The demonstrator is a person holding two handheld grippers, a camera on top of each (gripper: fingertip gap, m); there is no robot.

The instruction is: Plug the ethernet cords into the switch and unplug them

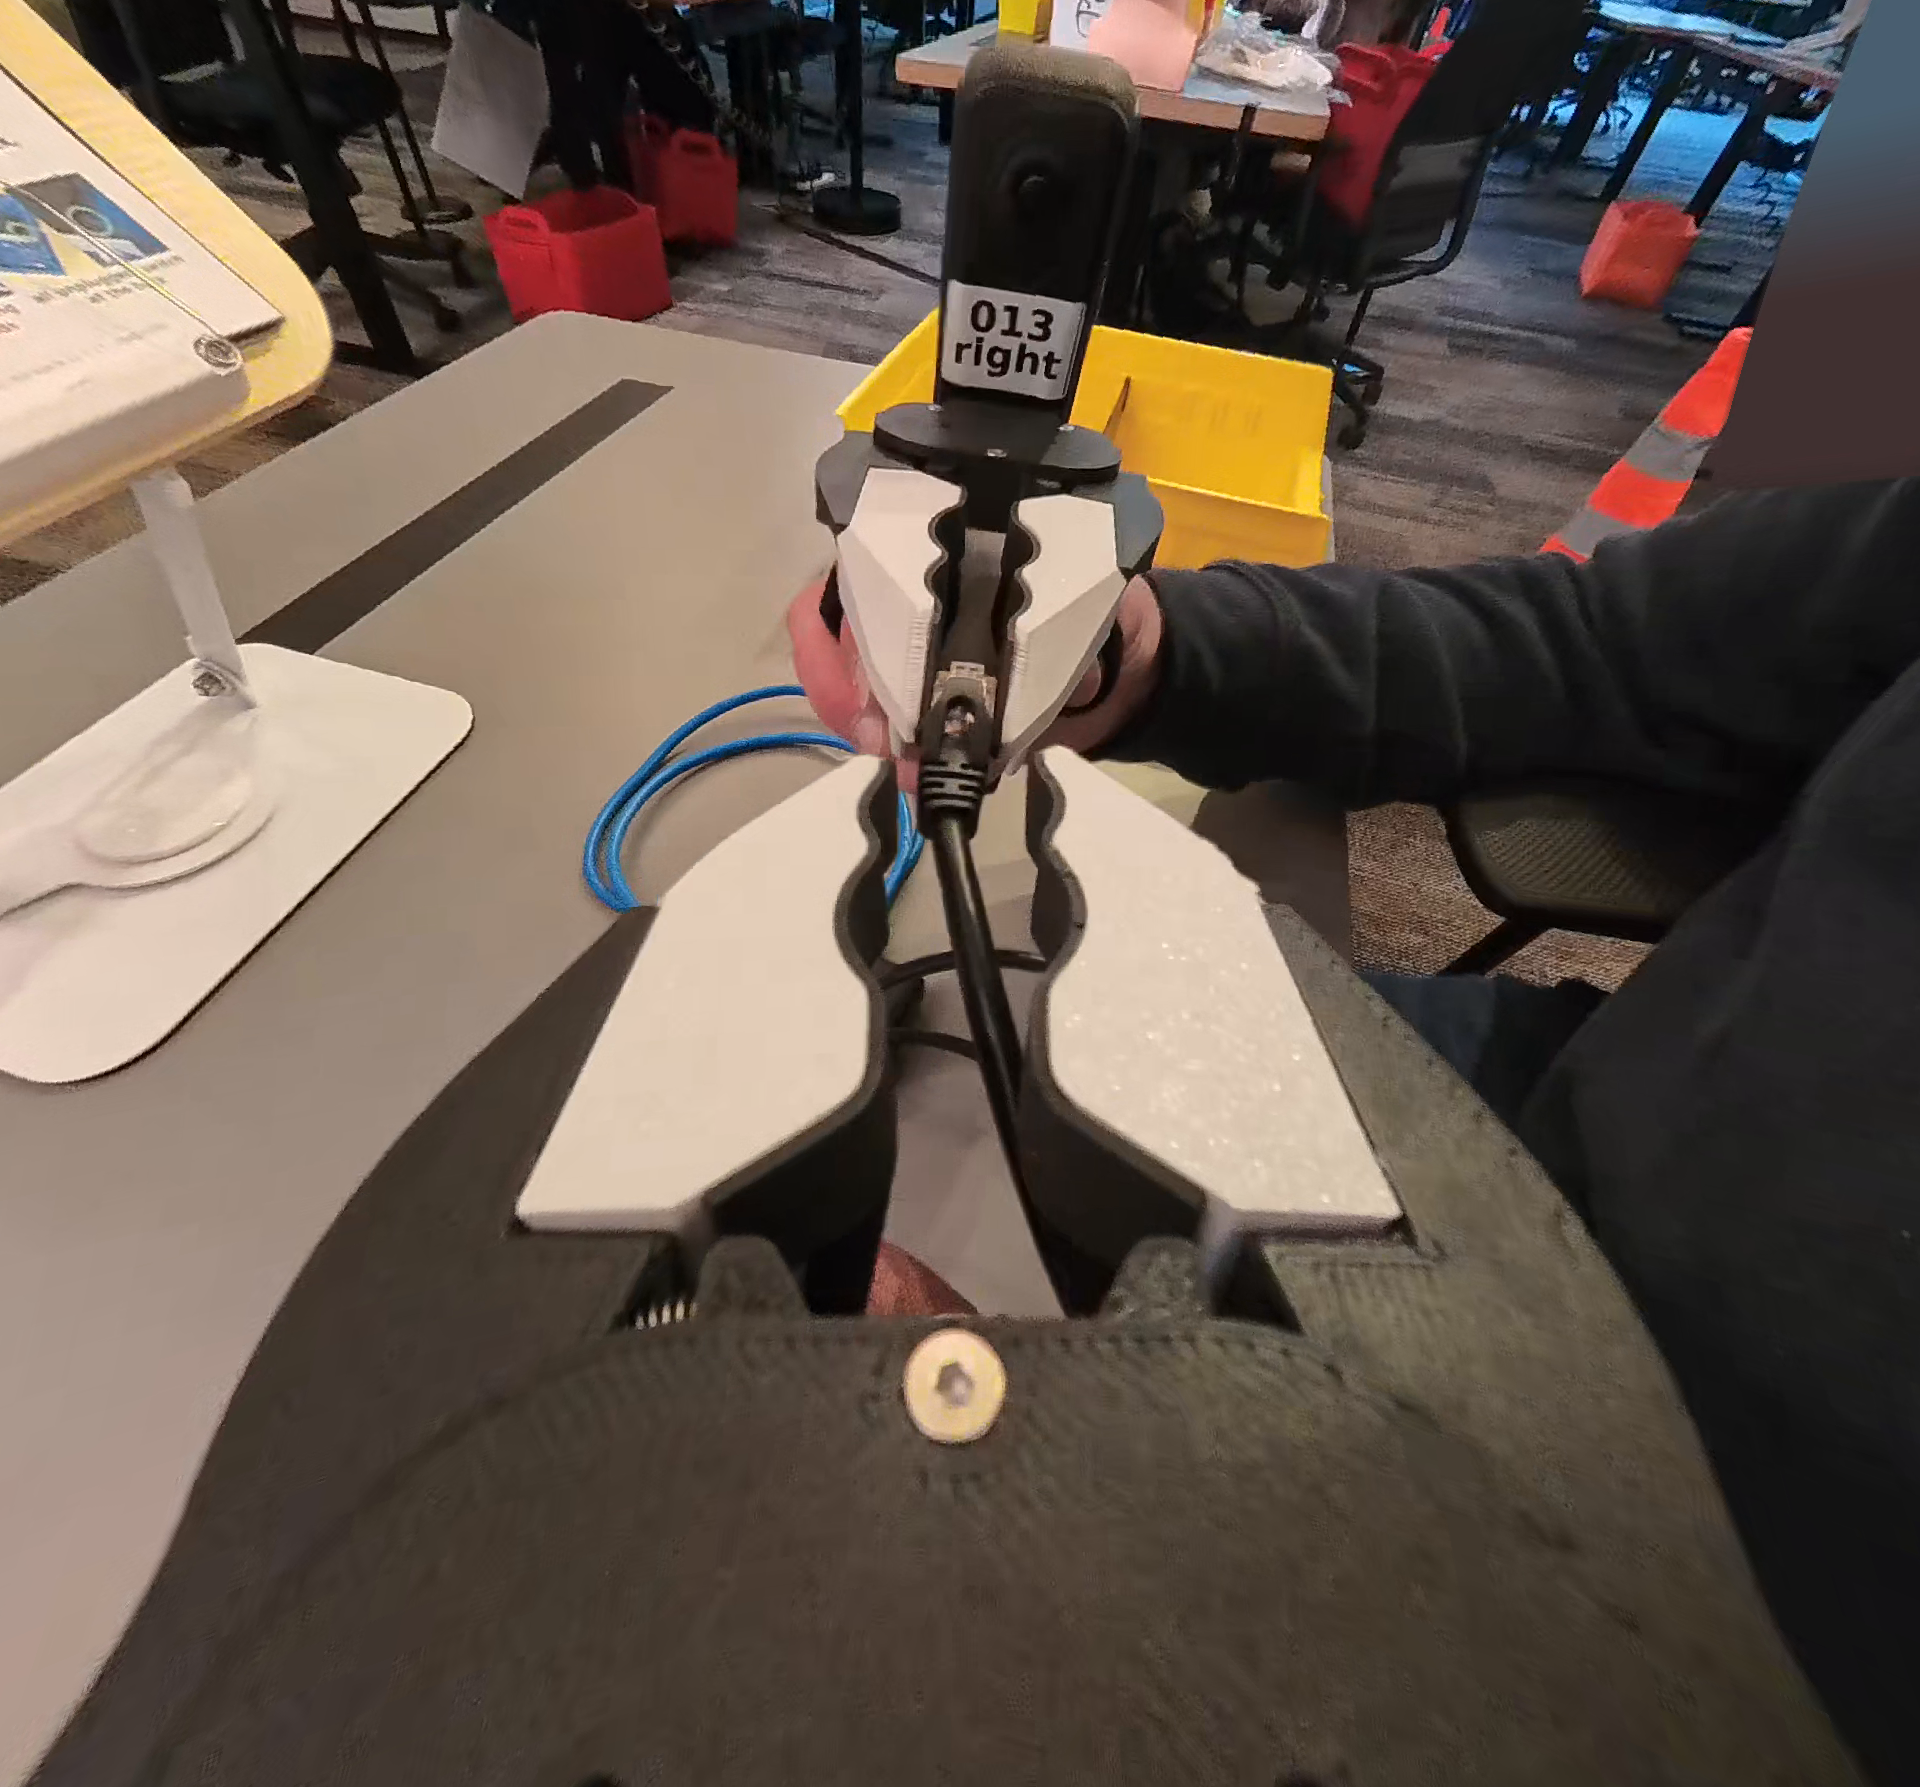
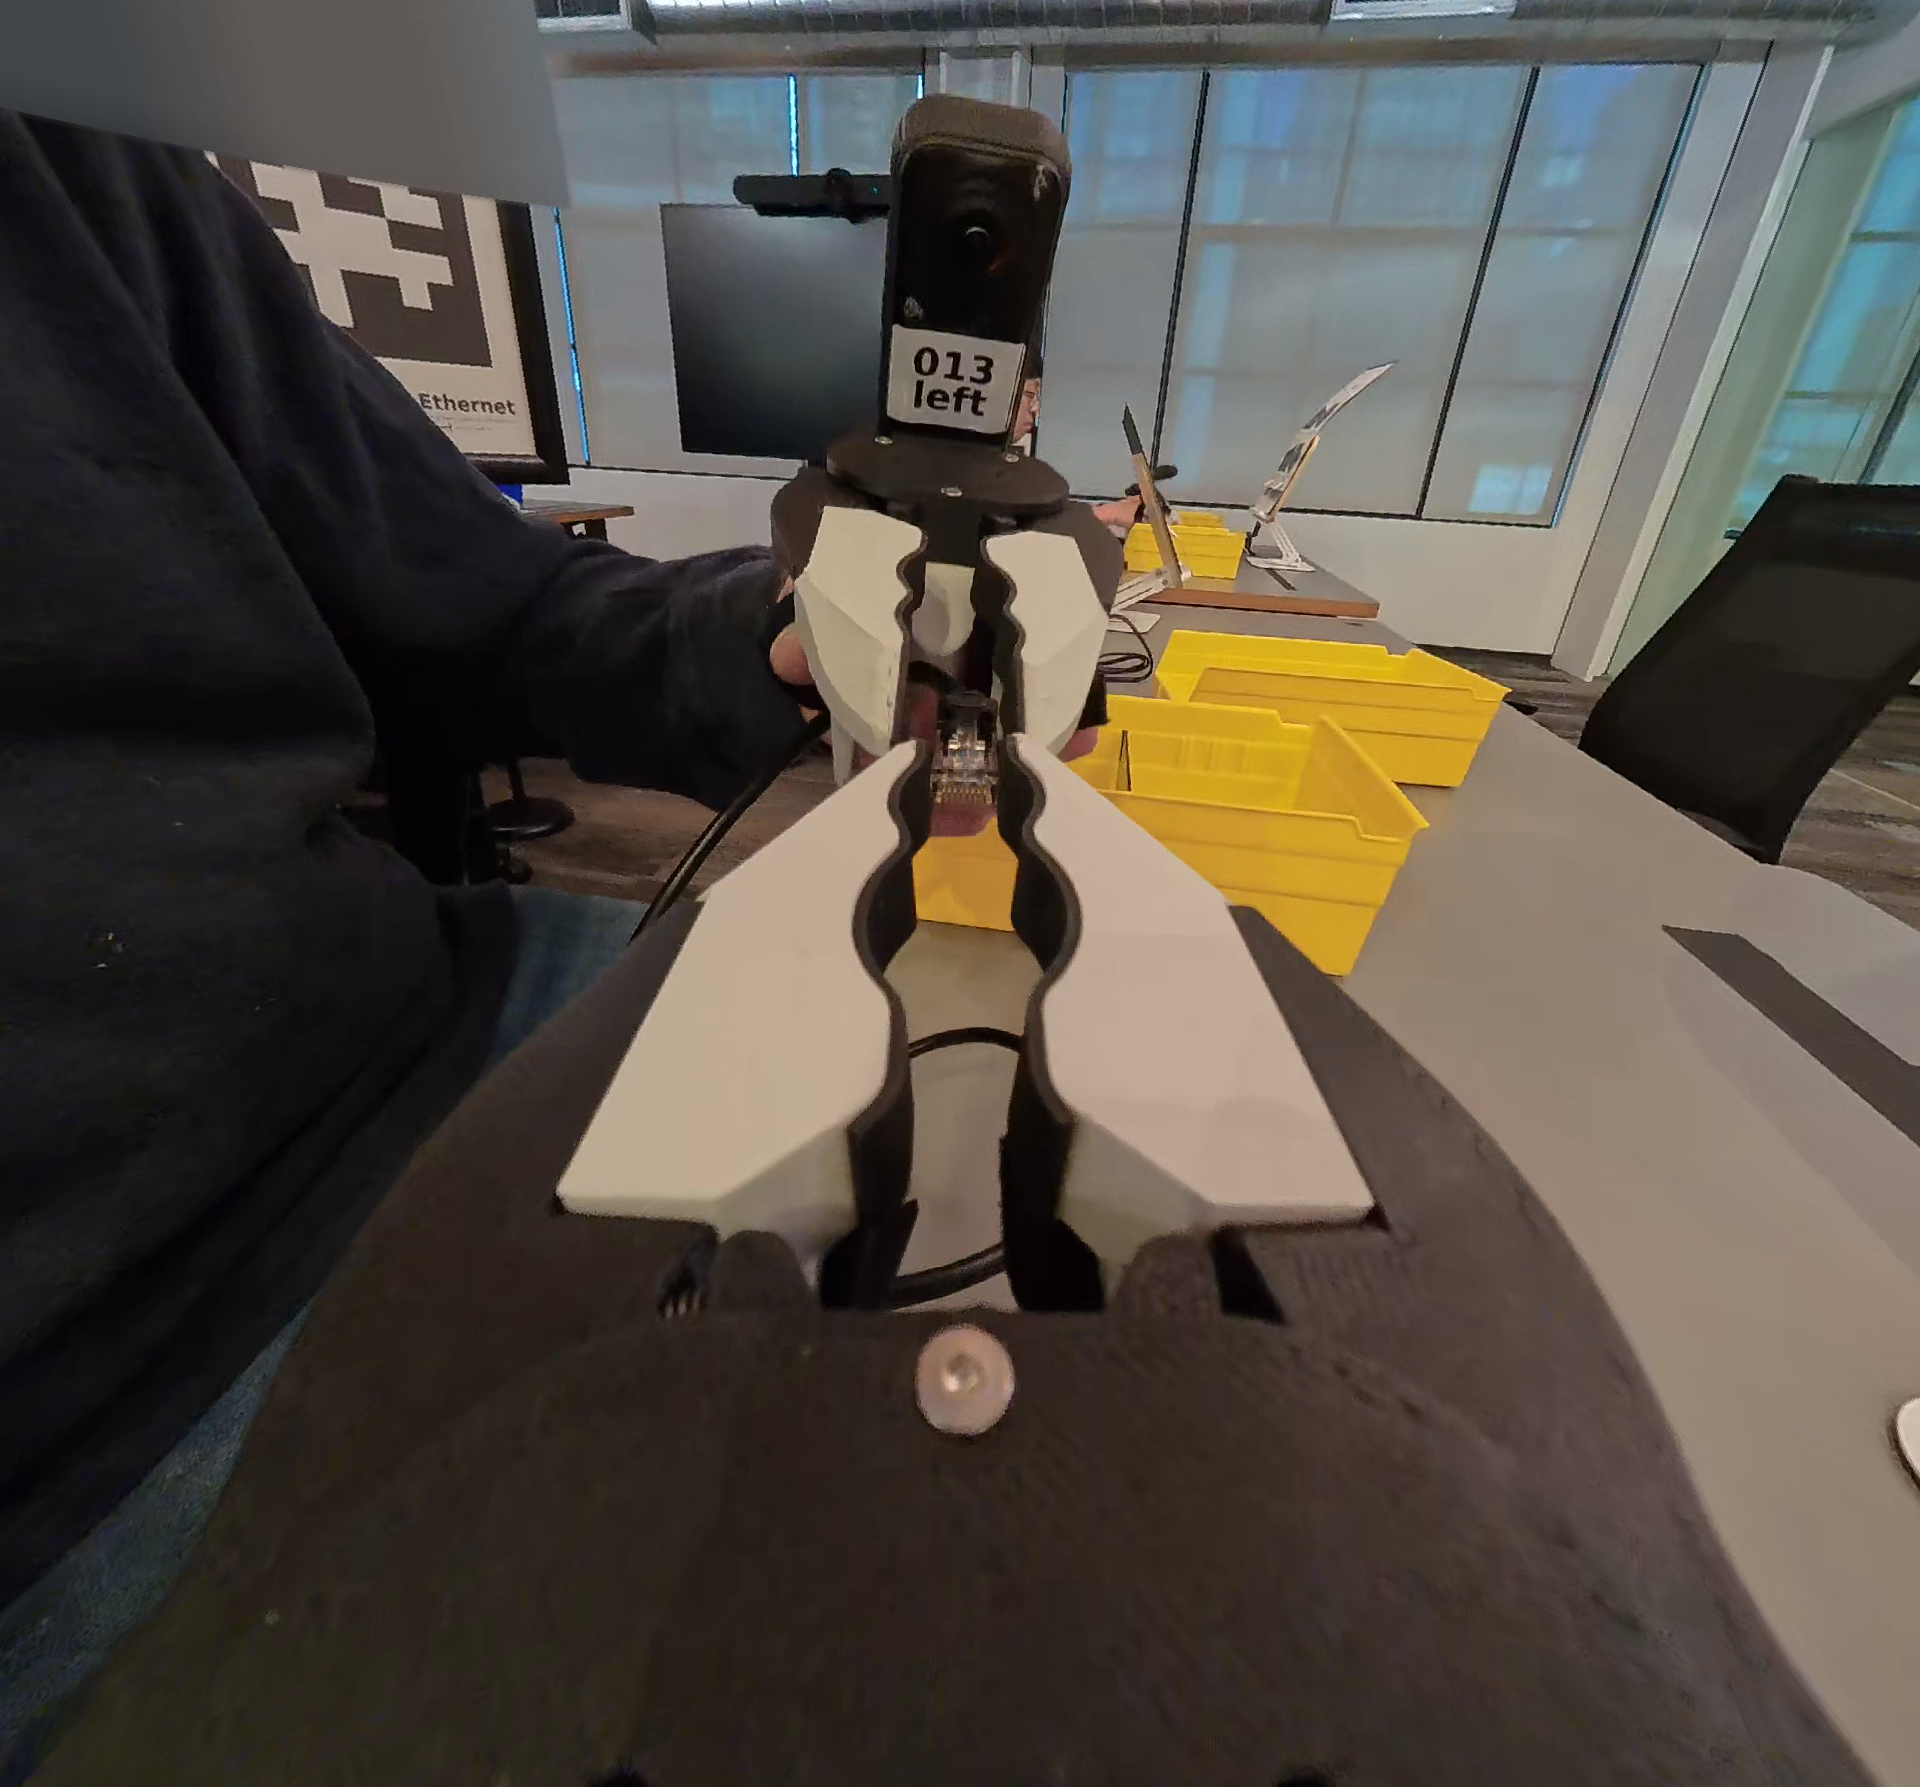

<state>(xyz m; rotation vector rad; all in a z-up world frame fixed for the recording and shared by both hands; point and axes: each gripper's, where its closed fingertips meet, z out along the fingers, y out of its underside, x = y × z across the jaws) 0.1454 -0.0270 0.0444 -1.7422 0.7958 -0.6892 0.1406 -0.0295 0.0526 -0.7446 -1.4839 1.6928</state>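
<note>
The two grippers face each other tip to tip above the grey table (image 1: 468, 958). My right gripper (image 2: 964, 763) is shut on the clear plug (image 2: 961, 758) of a black ethernet cord (image 1: 977, 927); it also shows in the left wrist view (image 1: 961, 740). My left gripper (image 1: 956, 787) is open, and the black cord runs loose between its white fingers (image 1: 748, 1010). It also shows in the right wrist view (image 2: 956, 714). A coiled blue ethernet cord (image 1: 623, 802) lies on the table behind. No switch is in view.
A white stand (image 1: 208, 802) with a sign sits on the table at left. Yellow bins (image 2: 1247, 802) stand at the table's far edge and also show in the left wrist view (image 1: 1226, 459). The person's dark sleeve (image 1: 1455, 657) and a black chair (image 2: 1766, 646) are close. The tips of both grippers are at nearly the same place.
</note>
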